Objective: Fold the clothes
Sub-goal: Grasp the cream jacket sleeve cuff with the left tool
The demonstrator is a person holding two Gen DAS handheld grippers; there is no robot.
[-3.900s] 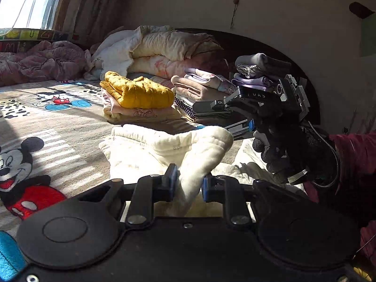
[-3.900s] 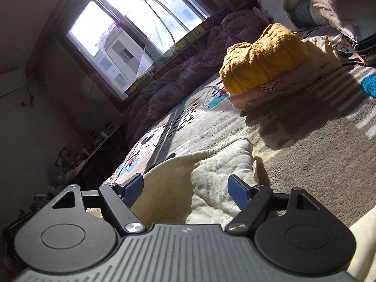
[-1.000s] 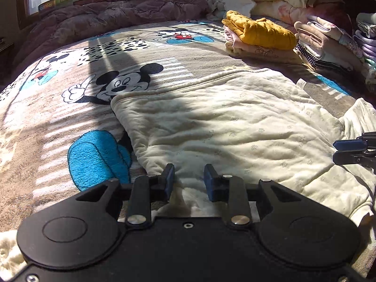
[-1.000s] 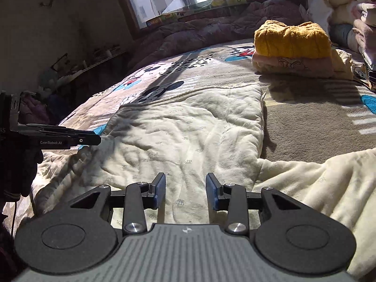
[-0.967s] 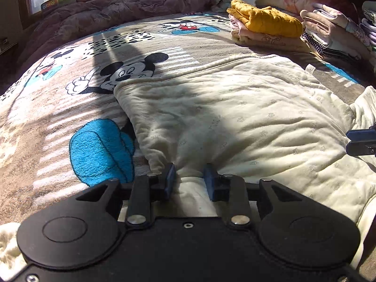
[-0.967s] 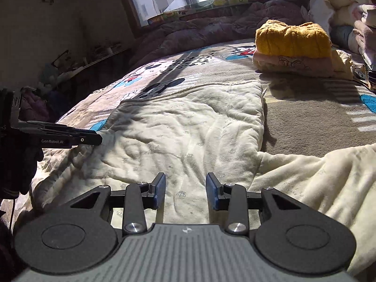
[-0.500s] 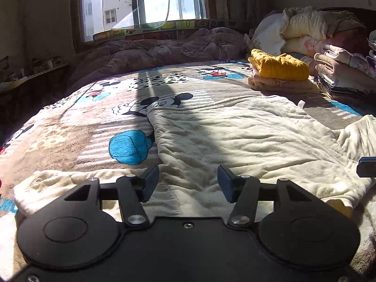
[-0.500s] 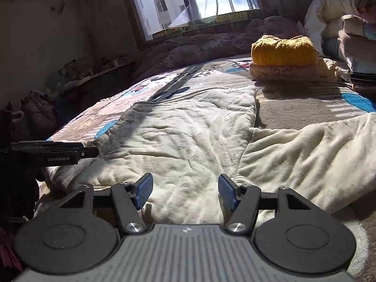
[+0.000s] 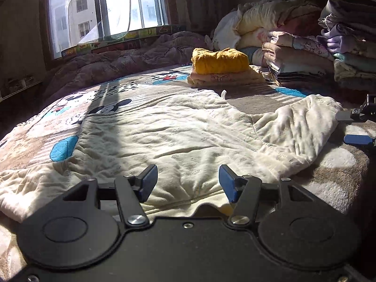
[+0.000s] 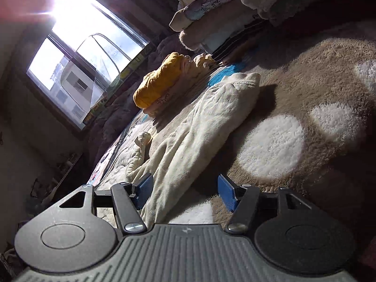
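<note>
Cream garment [image 9: 178, 129]: spread flat on bed [image 9: 340, 164]. Left gripper [image 9: 188, 181]: fingers spread, empty, over its near hem. Right gripper [image 10: 185, 191]: fingers spread, empty, straddling a sleeve [image 10: 211, 117] edge

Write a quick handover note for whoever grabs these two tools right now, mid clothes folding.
Left tool: open, empty, low over the near hem of the cream garment.
Right tool: open, empty, tilted, at the garment's right sleeve.
The garment lies spread flat on the cartoon-print blanket, both sleeves out; no fold made yet.
Done: yellow sweater folded on a small stack; more folded piles by the headboard.
Left: probably fold the sleeves in, fold the body, add it to a pile.
</note>
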